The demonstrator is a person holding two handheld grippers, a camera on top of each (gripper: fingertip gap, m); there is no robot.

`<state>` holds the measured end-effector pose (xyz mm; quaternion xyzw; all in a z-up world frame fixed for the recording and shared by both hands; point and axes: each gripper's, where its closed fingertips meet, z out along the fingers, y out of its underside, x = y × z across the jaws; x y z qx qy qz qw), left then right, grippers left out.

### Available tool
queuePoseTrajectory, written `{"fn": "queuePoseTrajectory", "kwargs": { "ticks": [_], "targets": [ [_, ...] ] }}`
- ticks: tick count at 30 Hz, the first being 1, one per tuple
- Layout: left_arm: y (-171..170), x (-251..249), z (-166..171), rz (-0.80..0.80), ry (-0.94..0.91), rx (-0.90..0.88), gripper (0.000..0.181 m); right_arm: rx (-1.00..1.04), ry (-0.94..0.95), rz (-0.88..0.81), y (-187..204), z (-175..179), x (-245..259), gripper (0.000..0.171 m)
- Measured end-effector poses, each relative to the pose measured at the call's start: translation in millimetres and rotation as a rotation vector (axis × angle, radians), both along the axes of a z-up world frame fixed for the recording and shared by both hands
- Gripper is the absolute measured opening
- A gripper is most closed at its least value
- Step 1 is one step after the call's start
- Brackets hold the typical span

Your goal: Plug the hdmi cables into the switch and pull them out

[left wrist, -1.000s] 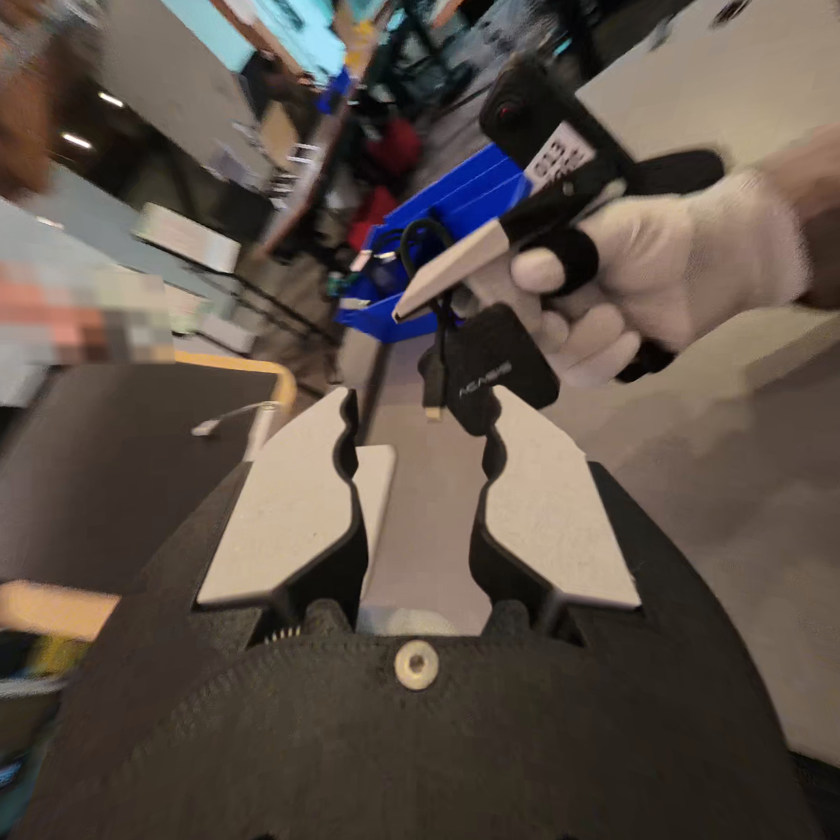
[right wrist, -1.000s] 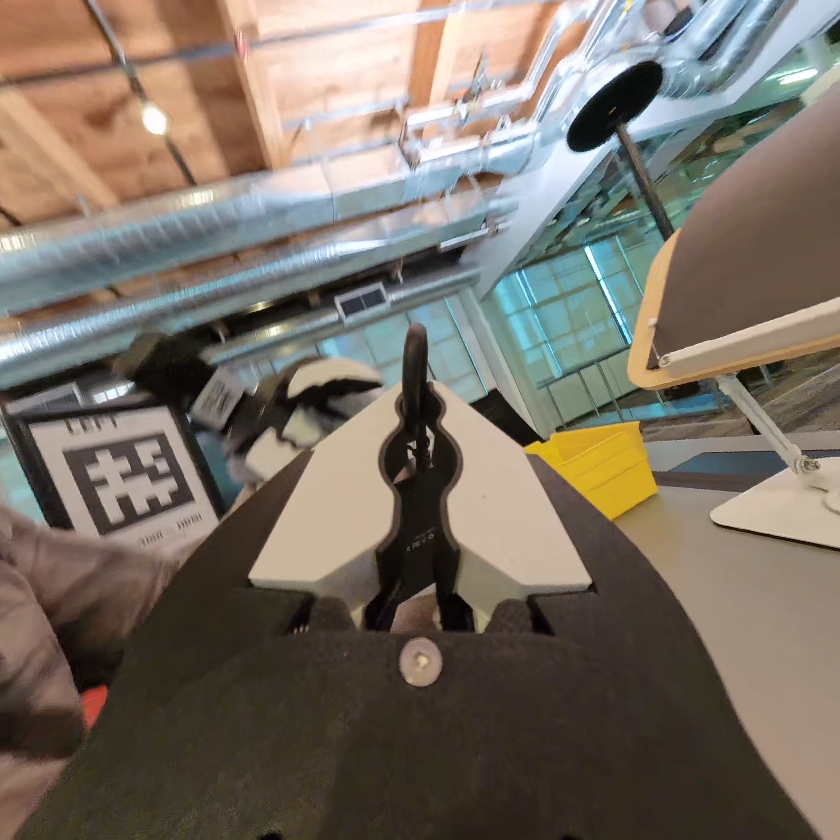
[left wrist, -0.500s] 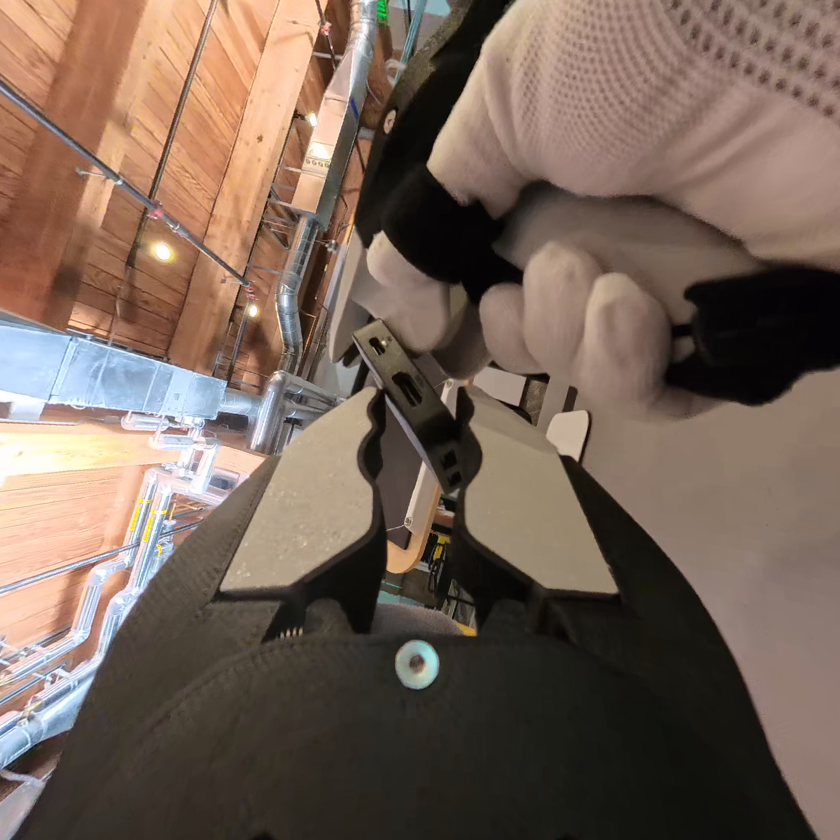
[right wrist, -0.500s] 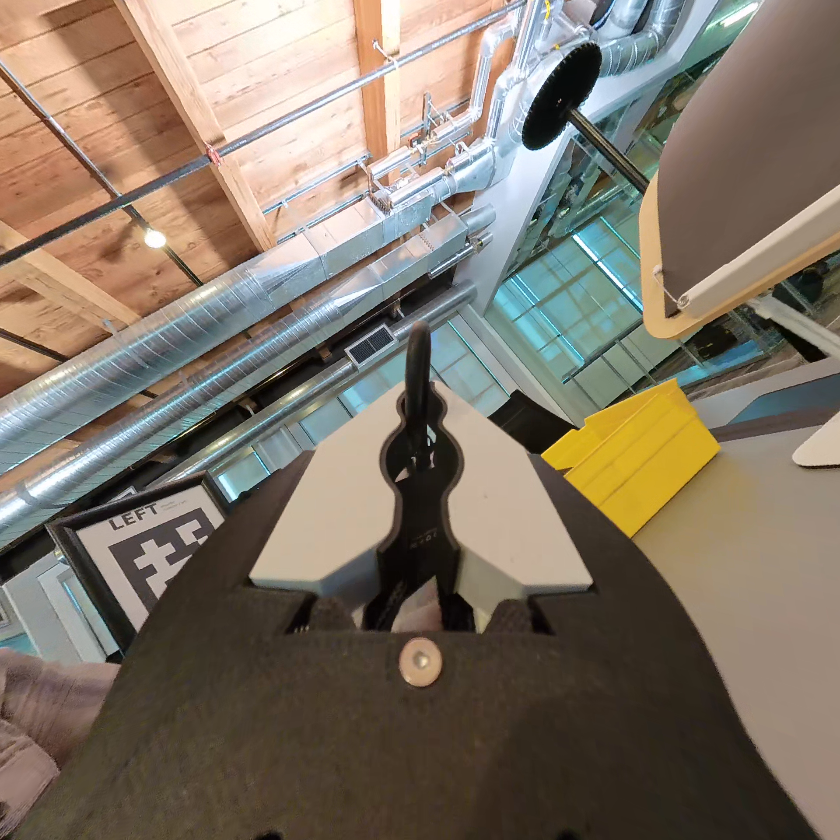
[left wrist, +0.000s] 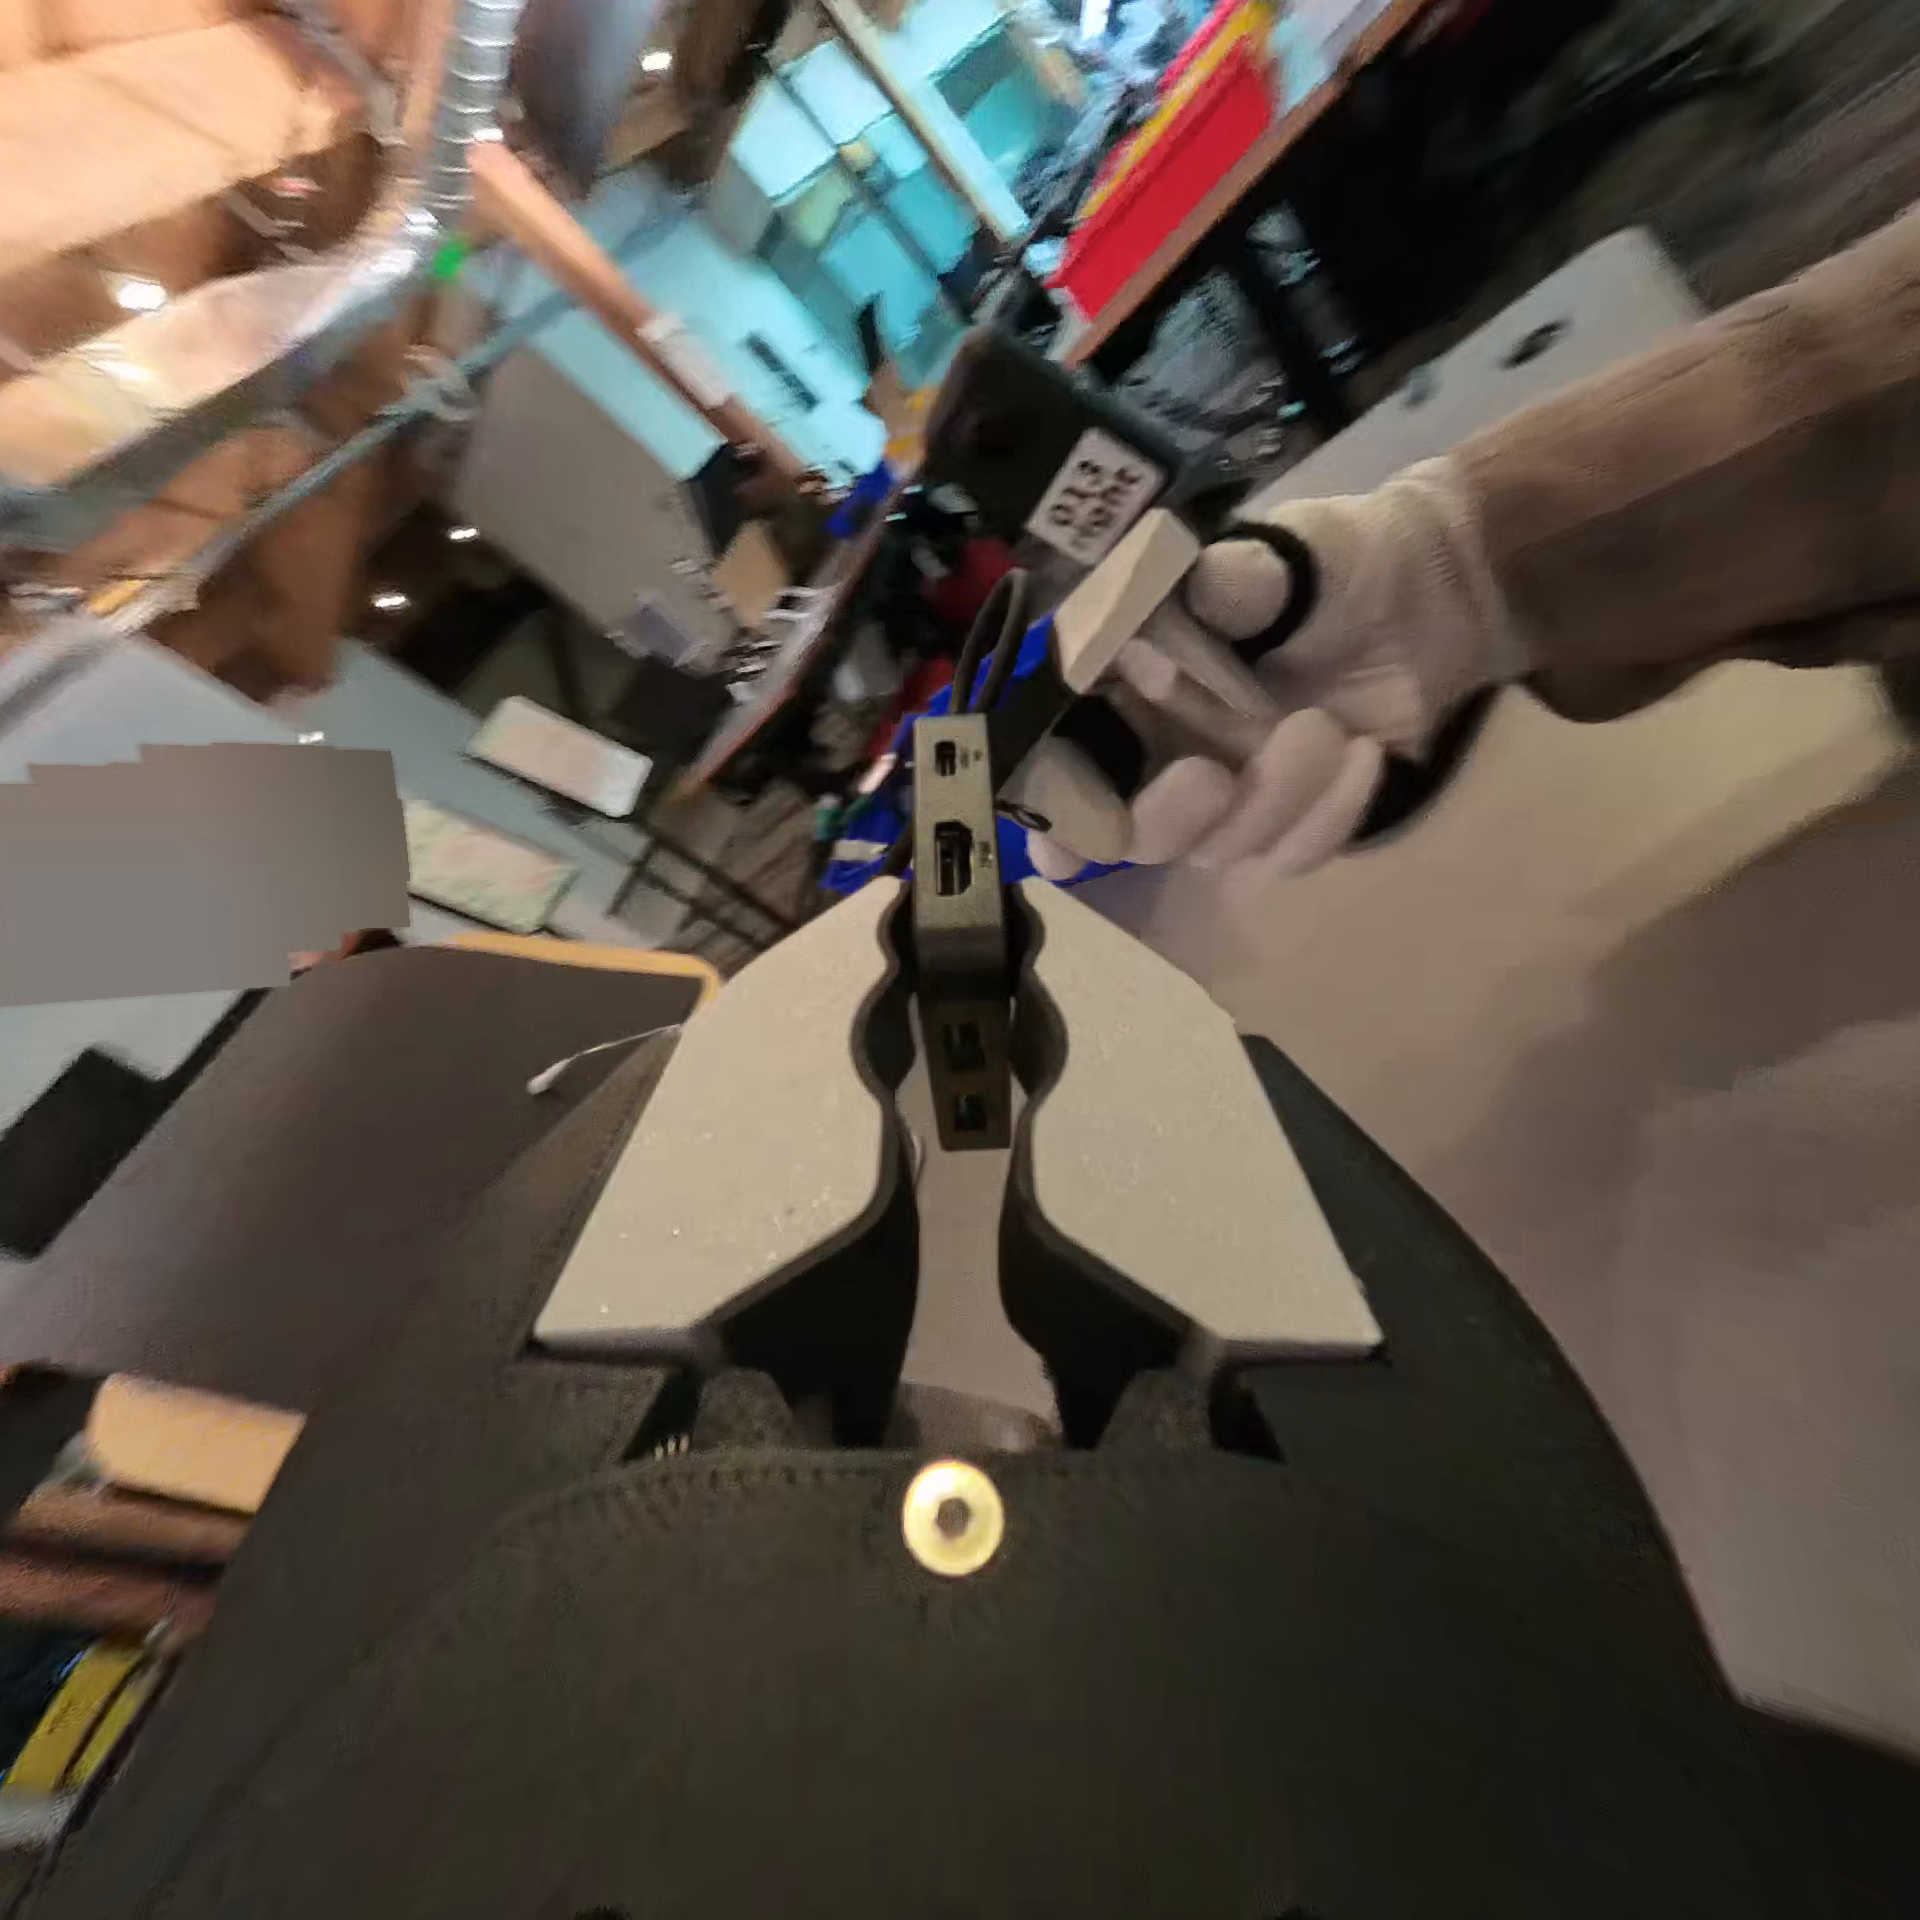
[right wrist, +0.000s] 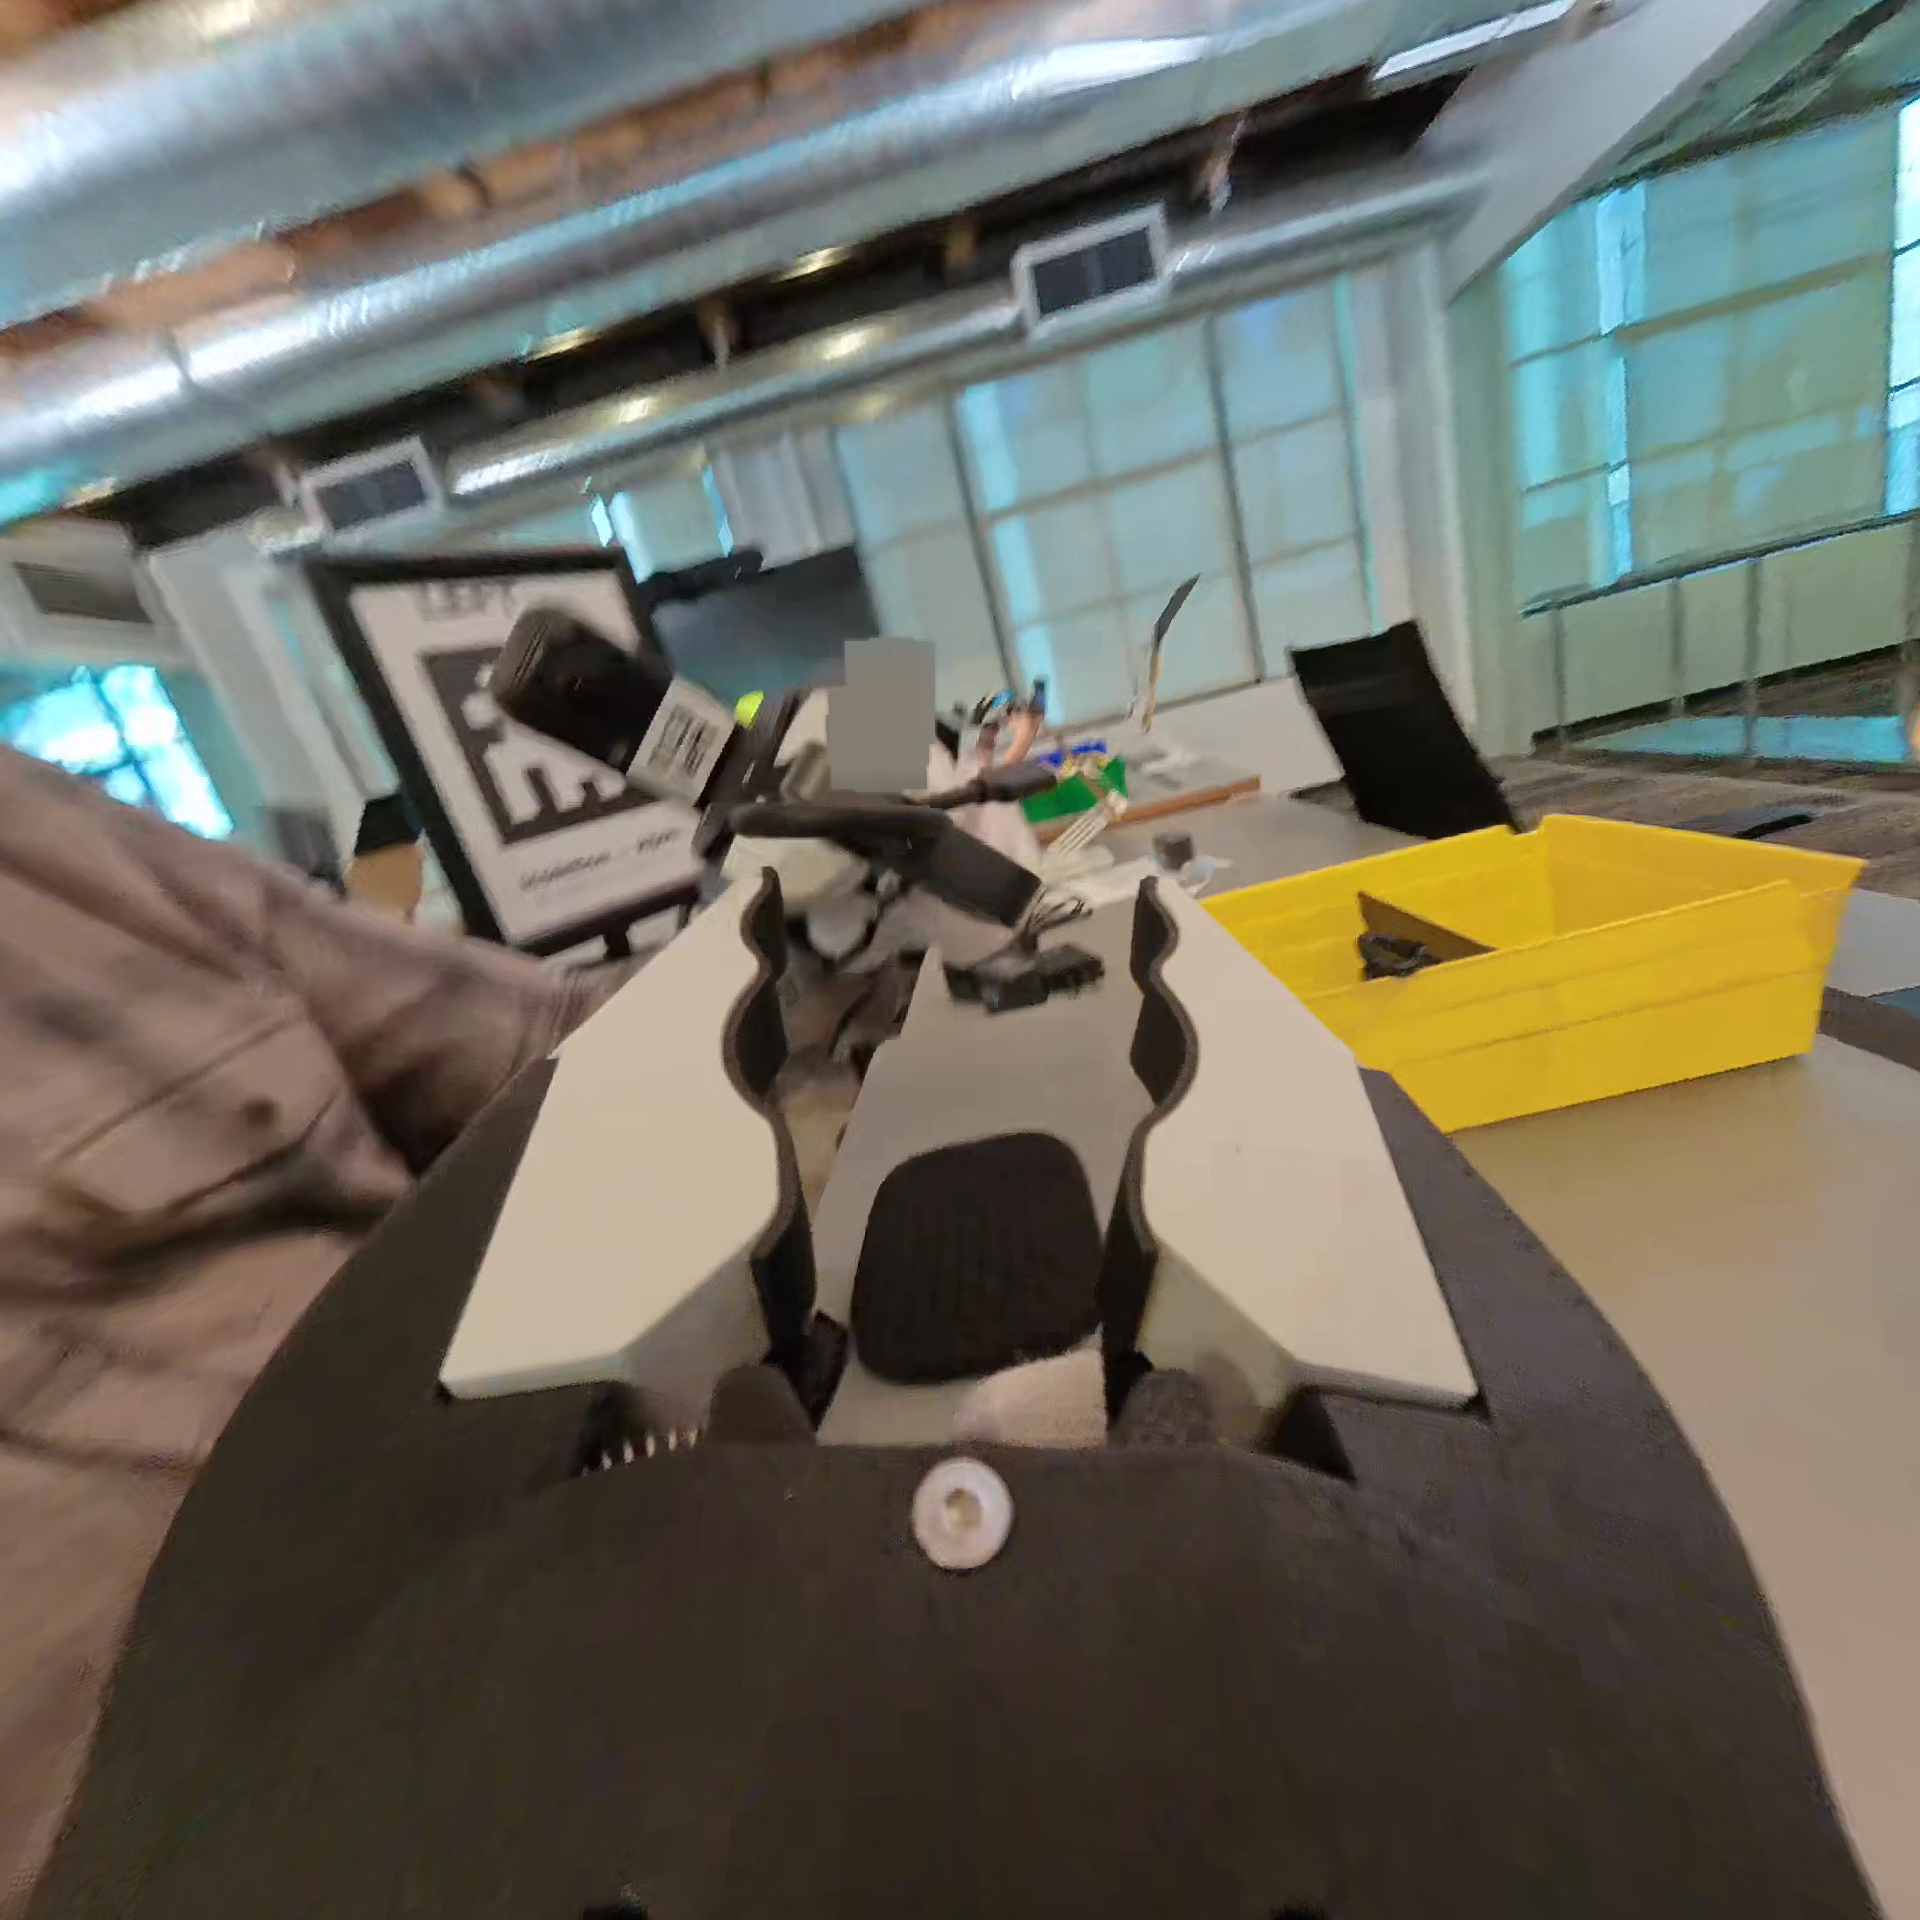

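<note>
Now | one switch [left wrist: 960, 925] in left gripper [left wrist: 958, 935] | right gripper [right wrist: 954, 904] jaws apart

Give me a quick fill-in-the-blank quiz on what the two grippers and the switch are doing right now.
1. The left gripper is shut on the black ____.
2. The right gripper has its jaws ____ with nothing between them.
3. The bin on the table beside the right gripper is ____ in colour.
4. The hand on the right gripper wears a ____ glove.

Missing words: switch; open; yellow; white
</note>
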<state>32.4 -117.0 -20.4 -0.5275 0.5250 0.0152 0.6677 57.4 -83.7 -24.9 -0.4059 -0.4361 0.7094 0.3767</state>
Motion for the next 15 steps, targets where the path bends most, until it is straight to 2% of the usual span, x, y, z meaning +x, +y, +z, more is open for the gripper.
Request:
{"fn": "queuePoseTrajectory", "kwargs": {
  "ticks": [3, 8, 11, 14, 15],
  "targets": [
    [-24, -1, 4, -0.092, 0.133, -0.079, 0.015, 0.171, -0.120, 0.030, -17, -8, 10, 0.069],
    [-30, -13, -19, -0.009, 0.601, -0.067, 0.015, 0.584, -0.465, -0.050, -40, -29, 15, 0.081],
    [-34, -3, -29, -0.037, 0.752, -0.028, 0.015, 0.656, -0.527, 0.009, -65, -32, 10, 0.076],
    [-44, 10, -40, -0.074, 0.872, 0.009, 0.014, 0.698, -0.608, 0.005, -65, -51, -3, 0.064],
    [-47, 13, -42, -0.079, 0.909, 0.016, 0.014, 0.696, -0.619, 0.037, -69, -58, -5, 0.054]
  ]
}}
